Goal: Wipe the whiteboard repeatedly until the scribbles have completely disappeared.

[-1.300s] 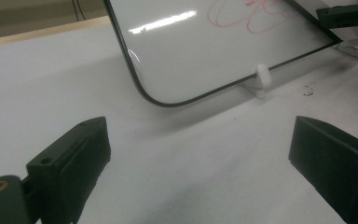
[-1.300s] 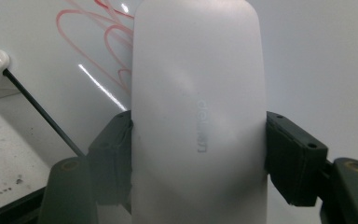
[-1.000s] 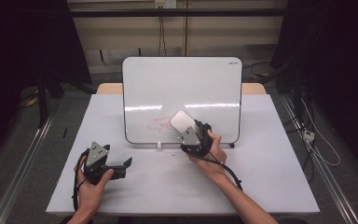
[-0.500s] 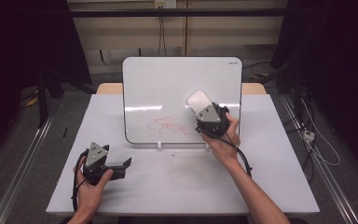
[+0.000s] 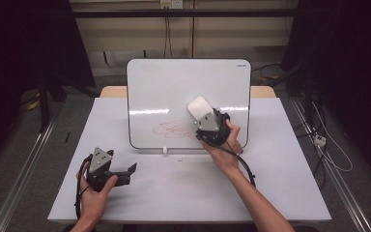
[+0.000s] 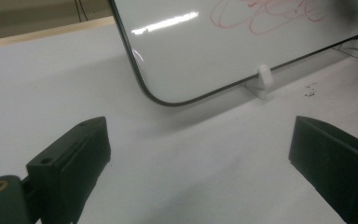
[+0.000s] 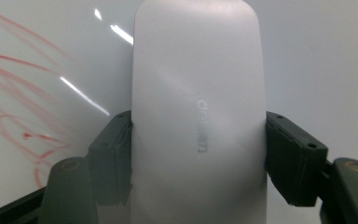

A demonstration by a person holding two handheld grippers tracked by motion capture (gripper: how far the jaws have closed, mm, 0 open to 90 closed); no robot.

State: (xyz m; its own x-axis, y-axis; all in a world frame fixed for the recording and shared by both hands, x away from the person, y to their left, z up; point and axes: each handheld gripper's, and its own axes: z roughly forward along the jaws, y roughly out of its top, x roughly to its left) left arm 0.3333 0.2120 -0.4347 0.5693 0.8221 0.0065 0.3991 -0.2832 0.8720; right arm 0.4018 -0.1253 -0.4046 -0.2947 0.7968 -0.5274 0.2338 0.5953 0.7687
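Two grippers: a white eraser (image 7: 198, 126) is being clamped by the right gripper (image 5: 207, 126) against the whiteboard (image 5: 174, 84), right of the red scribble (image 5: 174, 129); wiping leftward is apparently being called for. The left gripper (image 5: 125, 173), gaping empty, is being rested before the whiteboard.

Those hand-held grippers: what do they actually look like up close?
Each is a black handheld unit. The left gripper and right gripper both carry a grey three-cornered plate on top and trail a black cable. Their two jaws are chunky black blocks, with brass-coloured fittings near the base. The person's forearms are bare, no sleeves visible.
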